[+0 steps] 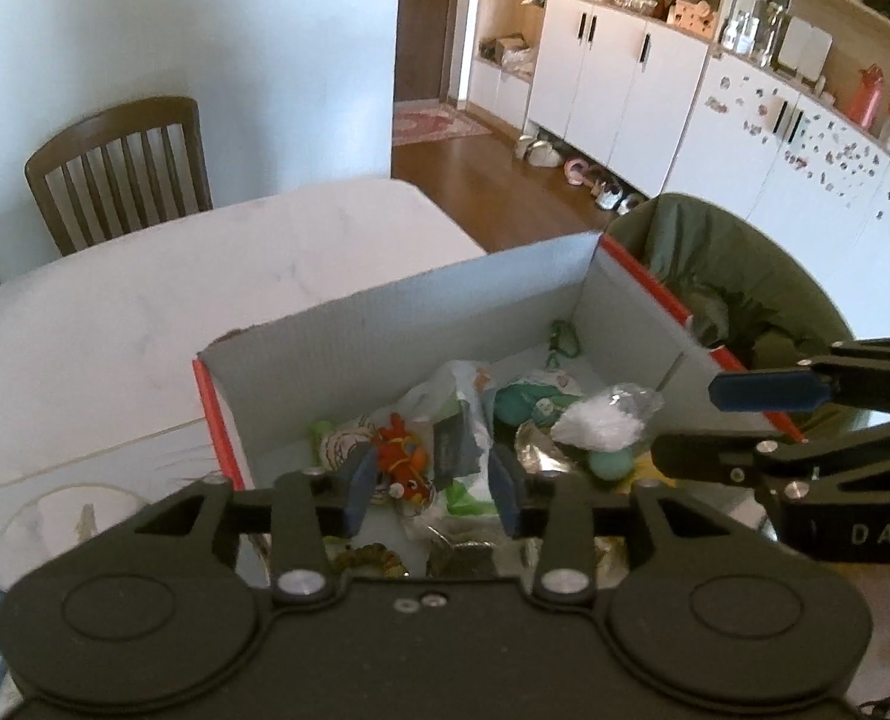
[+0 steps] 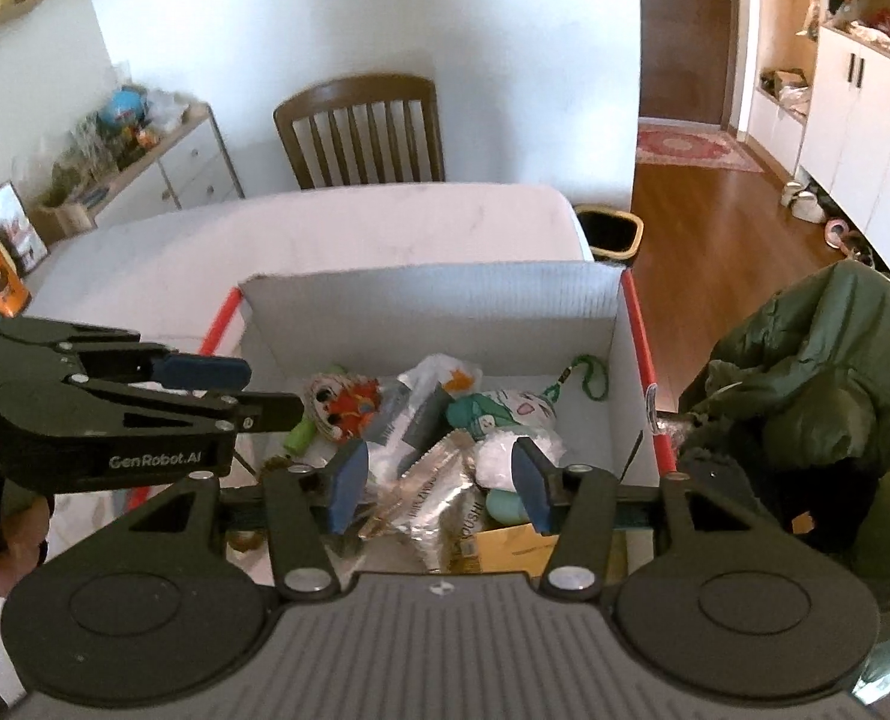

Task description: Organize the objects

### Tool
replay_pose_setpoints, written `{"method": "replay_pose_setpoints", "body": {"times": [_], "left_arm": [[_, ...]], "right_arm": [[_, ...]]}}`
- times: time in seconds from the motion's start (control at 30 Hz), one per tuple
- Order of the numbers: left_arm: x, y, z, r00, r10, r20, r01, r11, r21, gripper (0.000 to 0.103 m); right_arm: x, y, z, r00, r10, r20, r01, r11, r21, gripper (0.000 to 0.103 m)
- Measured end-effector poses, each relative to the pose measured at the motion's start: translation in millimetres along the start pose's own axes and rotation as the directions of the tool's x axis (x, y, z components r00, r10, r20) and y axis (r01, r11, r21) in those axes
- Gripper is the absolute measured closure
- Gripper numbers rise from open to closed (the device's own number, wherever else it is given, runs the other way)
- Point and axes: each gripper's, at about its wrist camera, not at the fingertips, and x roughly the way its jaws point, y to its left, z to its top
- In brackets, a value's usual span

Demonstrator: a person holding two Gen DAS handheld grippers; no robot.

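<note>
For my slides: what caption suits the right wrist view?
Both open grippers hover over a cardboard box of jumbled toys.

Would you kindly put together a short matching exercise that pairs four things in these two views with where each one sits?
Things:
1. red-orange plush toy
2. green cord
3. wooden chair
4. green jacket

Places:
A. outside the cardboard box, against its right wall
B. behind the table, by the white wall
C. in the box's far right corner
D. in the box's left half, beside a round patterned item

Pairs: 1-D, 2-C, 3-B, 4-A
</note>
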Motion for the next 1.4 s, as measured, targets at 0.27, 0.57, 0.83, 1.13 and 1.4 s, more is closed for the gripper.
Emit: {"method": "replay_pose_setpoints", "body": {"times": [0.27, 0.57, 0.83, 1.13, 1.4], "left_arm": [[-40, -3, -7, 0.997, -0.047, 0.061, 0.044, 0.998, 0.047, 0.05], [-81, 2, -21, 0.99, -0.062, 0.13, 0.055, 0.997, 0.061, 0.036], [-108, 11, -31, 0.982, -0.062, 0.181, 0.05, 0.996, 0.071, 0.022], [-130, 20, -43, 0.968, -0.083, 0.239, 0.07, 0.996, 0.061, 0.007], [-137, 21, -52, 0.963, -0.114, 0.244, 0.096, 0.992, 0.085, 0.001]], "right_arm": [[-39, 19, -4, 0.995, -0.007, 0.099, 0.003, 0.999, 0.039, 0.049], [-74, 52, -18, 0.985, -0.022, 0.173, 0.015, 0.999, 0.04, 0.04], [-97, 62, -30, 0.969, -0.008, 0.246, -0.016, 0.996, 0.093, 0.027], [-117, 74, -43, 0.952, -0.025, 0.305, -0.015, 0.992, 0.127, 0.02], [-122, 83, -54, 0.953, -0.067, 0.295, 0.024, 0.989, 0.146, 0.019]]}}
